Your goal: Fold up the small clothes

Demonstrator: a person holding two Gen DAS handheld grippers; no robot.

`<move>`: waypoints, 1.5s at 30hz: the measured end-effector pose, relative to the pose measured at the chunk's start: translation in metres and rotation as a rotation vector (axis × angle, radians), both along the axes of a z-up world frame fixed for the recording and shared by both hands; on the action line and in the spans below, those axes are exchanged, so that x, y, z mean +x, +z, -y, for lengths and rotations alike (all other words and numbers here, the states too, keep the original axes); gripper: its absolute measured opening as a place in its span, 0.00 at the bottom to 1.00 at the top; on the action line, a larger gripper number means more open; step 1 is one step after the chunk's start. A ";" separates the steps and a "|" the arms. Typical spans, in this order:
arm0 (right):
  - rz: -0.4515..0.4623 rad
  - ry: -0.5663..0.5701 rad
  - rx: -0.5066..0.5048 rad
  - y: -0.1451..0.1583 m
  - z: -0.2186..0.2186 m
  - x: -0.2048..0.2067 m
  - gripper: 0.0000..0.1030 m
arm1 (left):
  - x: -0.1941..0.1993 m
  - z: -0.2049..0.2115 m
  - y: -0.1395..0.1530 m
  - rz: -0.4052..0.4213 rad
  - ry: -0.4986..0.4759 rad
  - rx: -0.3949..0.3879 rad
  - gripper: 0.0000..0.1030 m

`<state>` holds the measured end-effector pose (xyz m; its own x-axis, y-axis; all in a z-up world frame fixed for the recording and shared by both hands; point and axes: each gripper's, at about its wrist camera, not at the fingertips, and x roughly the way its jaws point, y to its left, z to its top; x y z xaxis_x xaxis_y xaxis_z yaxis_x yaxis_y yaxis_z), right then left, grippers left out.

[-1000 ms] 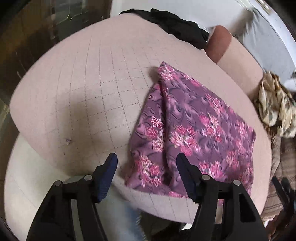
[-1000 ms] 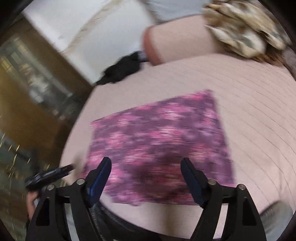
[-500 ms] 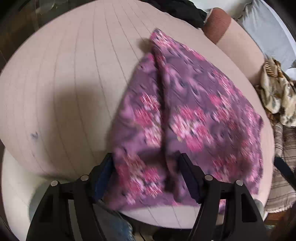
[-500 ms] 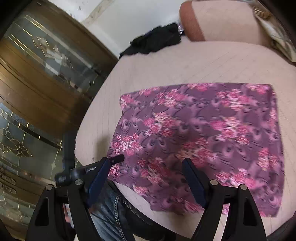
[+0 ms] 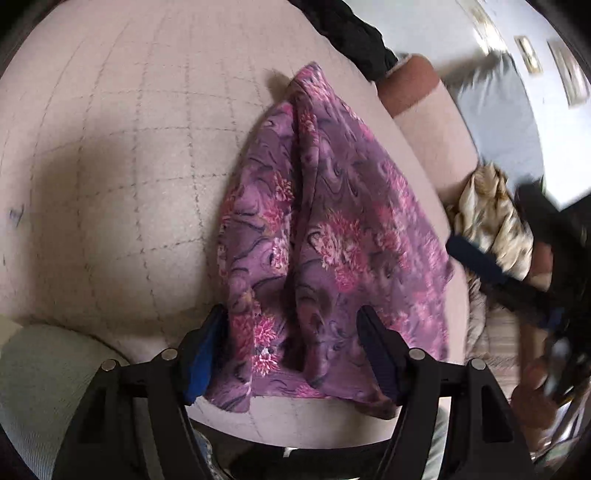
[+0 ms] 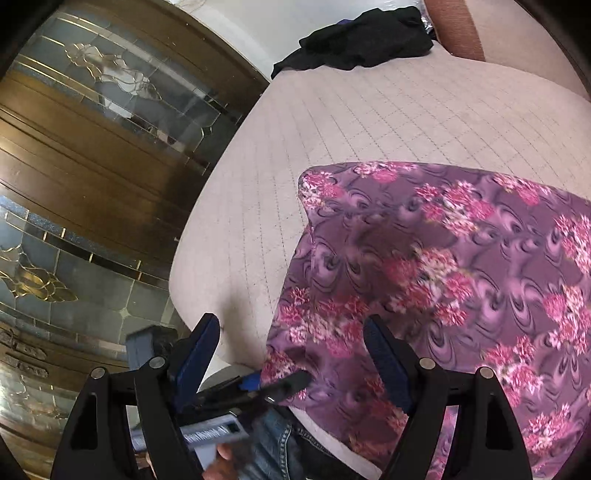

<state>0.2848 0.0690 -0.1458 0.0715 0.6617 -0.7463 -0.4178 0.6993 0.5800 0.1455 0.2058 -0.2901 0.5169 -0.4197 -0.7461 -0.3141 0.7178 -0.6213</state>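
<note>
Cloth (image 5: 332,236) near edge overhangs cushion (image 5: 110,166) | L gripper (image 5: 291,354) fingers wide, straddling hem | R gripper (image 6: 291,365) wide, empty

The purple cloth (image 5: 332,236) carries pink flower clusters and dark swirls. The cushion (image 5: 129,166) under it is pale pink, quilted in a faint grid. At its far edge lies a black garment (image 6: 354,37). Both grippers are black with blue pads (image 5: 201,354). The cabinet (image 6: 92,155) is brown with leaded glass.

Quilted pink sofa cushion (image 6: 332,122), dark wooden cabinet (image 6: 92,155) with leaded glass, white wall (image 6: 258,22) behind.
</note>
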 end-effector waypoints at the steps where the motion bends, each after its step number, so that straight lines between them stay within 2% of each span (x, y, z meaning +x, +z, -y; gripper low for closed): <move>1: -0.004 0.000 -0.012 -0.002 -0.005 0.002 0.82 | 0.001 0.002 0.001 0.012 -0.007 0.006 0.61; 2: -0.011 0.002 -0.024 -0.004 -0.009 0.005 0.82 | 0.004 0.003 0.001 0.018 -0.011 0.004 0.35; 3: -0.014 0.005 -0.034 -0.005 -0.013 0.006 0.82 | 0.005 0.001 -0.003 0.018 -0.014 -0.029 0.17; 4: -0.015 0.012 -0.046 -0.006 -0.019 0.007 0.82 | 0.006 -0.004 -0.011 0.009 -0.013 -0.106 0.09; 6: -0.016 0.031 -0.081 -0.010 -0.033 0.011 0.82 | 0.010 -0.010 -0.018 0.014 0.016 -0.174 0.09; 9: -0.053 0.061 -0.132 -0.022 -0.057 0.018 0.82 | 0.007 -0.004 -0.004 0.090 -0.011 -0.147 0.08; 11: -0.085 0.078 -0.200 -0.034 -0.077 0.025 0.82 | 0.005 0.003 0.005 0.143 -0.023 -0.114 0.08; 14: -0.094 0.100 -0.325 -0.048 -0.104 0.034 0.82 | 0.006 0.005 0.006 0.149 -0.023 -0.100 0.08; 17: -0.097 0.127 -0.401 -0.060 -0.123 0.042 0.80 | 0.005 0.007 0.005 0.143 -0.014 -0.101 0.08; 20: -0.060 0.171 -0.535 -0.078 -0.140 0.046 0.62 | -0.006 0.006 0.013 0.152 -0.007 -0.059 0.07; 22: 0.021 0.201 -0.629 -0.080 -0.148 0.042 0.33 | -0.007 0.012 0.020 0.145 -0.002 -0.017 0.07; 23: 0.054 0.213 -0.650 -0.077 -0.148 0.040 0.27 | -0.007 0.014 0.023 0.136 -0.001 -0.005 0.07; 24: 0.062 0.218 -0.628 -0.071 -0.146 0.038 0.18 | -0.008 0.016 0.026 0.134 -0.003 -0.002 0.07; 25: 0.066 0.212 -0.610 -0.065 -0.143 0.036 0.17 | -0.010 0.020 0.034 0.144 -0.006 0.011 0.07; 29: 0.065 0.127 -0.428 -0.018 -0.101 0.037 0.14 | -0.013 0.048 0.077 0.187 -0.057 0.127 0.07; 31: 0.074 0.098 -0.334 0.002 -0.078 0.035 0.13 | -0.016 0.071 0.103 0.213 -0.101 0.211 0.07; 35: 0.067 0.005 -0.091 0.043 0.001 0.030 0.13 | -0.017 0.116 0.141 0.257 -0.197 0.342 0.07; 37: 0.061 -0.039 0.000 0.057 0.030 0.028 0.12 | -0.015 0.142 0.156 0.272 -0.245 0.386 0.07; 41: 0.052 -0.125 0.170 0.075 0.102 0.019 0.12 | -0.007 0.203 0.170 0.298 -0.352 0.456 0.07; 45: 0.028 -0.215 0.285 0.066 0.178 0.023 0.13 | 0.009 0.261 0.161 0.271 -0.462 0.512 0.07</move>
<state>0.3075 -0.1090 -0.0800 0.2494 0.8109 -0.5295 -0.2969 0.5844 0.7552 0.1543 -0.0554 -0.1286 0.5656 -0.2732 -0.7781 0.2076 0.9603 -0.1862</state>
